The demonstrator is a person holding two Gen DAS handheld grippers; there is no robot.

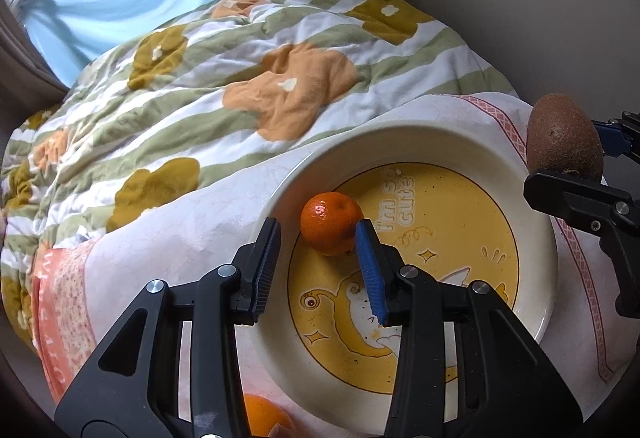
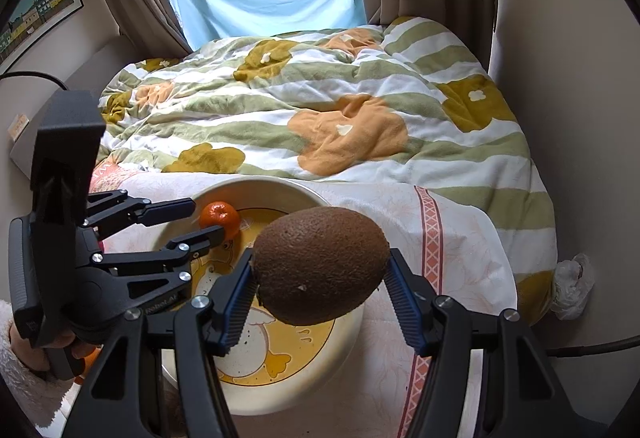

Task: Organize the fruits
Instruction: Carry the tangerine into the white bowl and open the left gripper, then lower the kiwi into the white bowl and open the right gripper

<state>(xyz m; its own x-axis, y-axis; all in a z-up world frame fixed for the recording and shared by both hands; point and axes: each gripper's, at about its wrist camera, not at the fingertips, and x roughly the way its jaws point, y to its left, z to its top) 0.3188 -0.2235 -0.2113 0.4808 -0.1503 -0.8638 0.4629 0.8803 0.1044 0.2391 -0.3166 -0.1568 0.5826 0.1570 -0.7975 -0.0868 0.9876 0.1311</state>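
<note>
A kiwi (image 2: 320,265) is clamped by the right gripper (image 2: 320,298) over the plate (image 1: 536,222) (on the bed). The left gripper's (image 1: 318,238) fingers are parted around a mandarin (image 1: 331,223) lying on the plate.

second orange (image 1: 262,416) cut off at bottom edge

Item count as observed across both wrist views:

- 1 plate (image 1: 532,222), cream-rimmed with a yellow centre.
- 1 small mandarin (image 1: 330,223) is counted on the plate.
- 1 further orange fruit (image 1: 262,416) is partly seen at the lower edge, off the plate.
- 1 kiwi (image 2: 320,264) is counted.
- 2 grippers are present: 1 left gripper (image 1: 318,266) and 1 right gripper (image 2: 320,302), each with 2 fingers.
- 1 framed picture (image 2: 38,12) is seen on the wall.
</note>
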